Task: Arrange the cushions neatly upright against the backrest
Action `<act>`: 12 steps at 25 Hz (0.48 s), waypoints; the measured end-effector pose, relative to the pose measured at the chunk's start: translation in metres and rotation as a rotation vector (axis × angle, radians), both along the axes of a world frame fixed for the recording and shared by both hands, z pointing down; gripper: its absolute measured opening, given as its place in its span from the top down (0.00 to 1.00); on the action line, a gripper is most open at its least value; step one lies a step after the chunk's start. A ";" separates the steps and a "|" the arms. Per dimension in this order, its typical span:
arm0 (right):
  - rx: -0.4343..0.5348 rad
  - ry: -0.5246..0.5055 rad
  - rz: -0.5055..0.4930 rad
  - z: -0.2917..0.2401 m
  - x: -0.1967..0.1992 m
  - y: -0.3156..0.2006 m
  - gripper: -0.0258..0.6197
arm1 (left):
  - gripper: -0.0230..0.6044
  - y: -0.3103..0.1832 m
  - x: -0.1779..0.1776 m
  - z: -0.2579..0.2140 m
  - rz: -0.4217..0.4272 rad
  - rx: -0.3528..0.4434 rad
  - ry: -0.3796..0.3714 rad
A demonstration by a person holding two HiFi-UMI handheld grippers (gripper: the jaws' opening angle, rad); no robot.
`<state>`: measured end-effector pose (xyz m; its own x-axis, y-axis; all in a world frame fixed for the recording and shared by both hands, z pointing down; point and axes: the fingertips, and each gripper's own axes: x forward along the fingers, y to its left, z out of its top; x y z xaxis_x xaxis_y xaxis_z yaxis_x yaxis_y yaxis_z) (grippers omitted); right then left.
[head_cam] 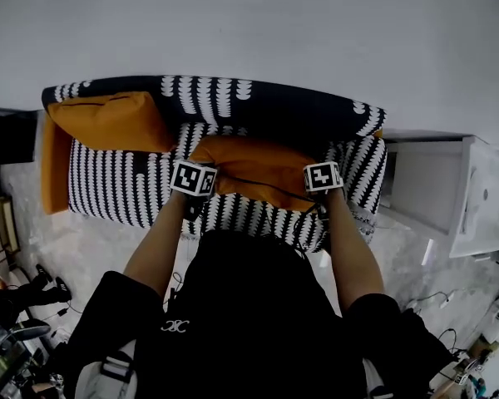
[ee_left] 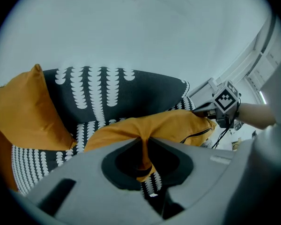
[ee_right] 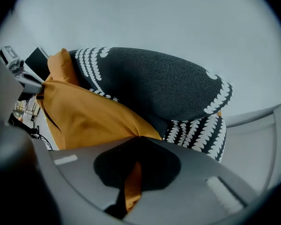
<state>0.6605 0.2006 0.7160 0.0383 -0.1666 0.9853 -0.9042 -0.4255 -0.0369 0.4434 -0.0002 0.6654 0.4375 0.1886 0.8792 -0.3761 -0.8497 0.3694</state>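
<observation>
An orange cushion [head_cam: 258,169] hangs over the seat of a small black-and-white patterned sofa [head_cam: 116,185], held at both ends. My left gripper [head_cam: 193,199] is shut on its left edge, with a fold of orange fabric [ee_left: 143,153] pinched between the jaws. My right gripper [head_cam: 323,196] is shut on the right edge, where a strip of fabric [ee_right: 131,184] shows in the jaw gap. A second orange cushion [head_cam: 112,121] leans upright against the backrest [head_cam: 233,98] at the sofa's left end. In the left gripper view the right gripper [ee_left: 222,102] grips the far corner.
A white cabinet [head_cam: 449,194] stands right of the sofa. A dark shelf [head_cam: 4,135] and cluttered floor items [head_cam: 17,306] lie to the left. A pale wall [head_cam: 316,32] rises behind the sofa. Cables trail on the floor [head_cam: 432,302] at the right.
</observation>
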 end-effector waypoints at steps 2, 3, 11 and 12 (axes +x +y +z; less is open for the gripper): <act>-0.005 0.020 0.022 0.001 0.012 -0.005 0.94 | 0.88 -0.009 0.013 -0.001 -0.009 0.004 0.014; -0.009 0.045 0.038 0.000 0.020 -0.008 0.94 | 0.89 -0.014 0.020 -0.001 -0.012 0.007 0.020; 0.323 0.355 0.360 -0.086 0.076 -0.045 0.85 | 0.89 -0.051 0.060 0.002 0.003 0.042 0.044; 0.375 0.372 0.382 -0.103 0.075 -0.047 0.89 | 0.89 -0.054 0.065 0.003 0.007 0.044 0.046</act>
<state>0.7350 0.1531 0.6135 0.4903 -0.4038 0.7724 -0.6727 -0.7388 0.0408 0.5081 -0.0538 0.6680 0.4766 0.1538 0.8656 -0.3531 -0.8682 0.3487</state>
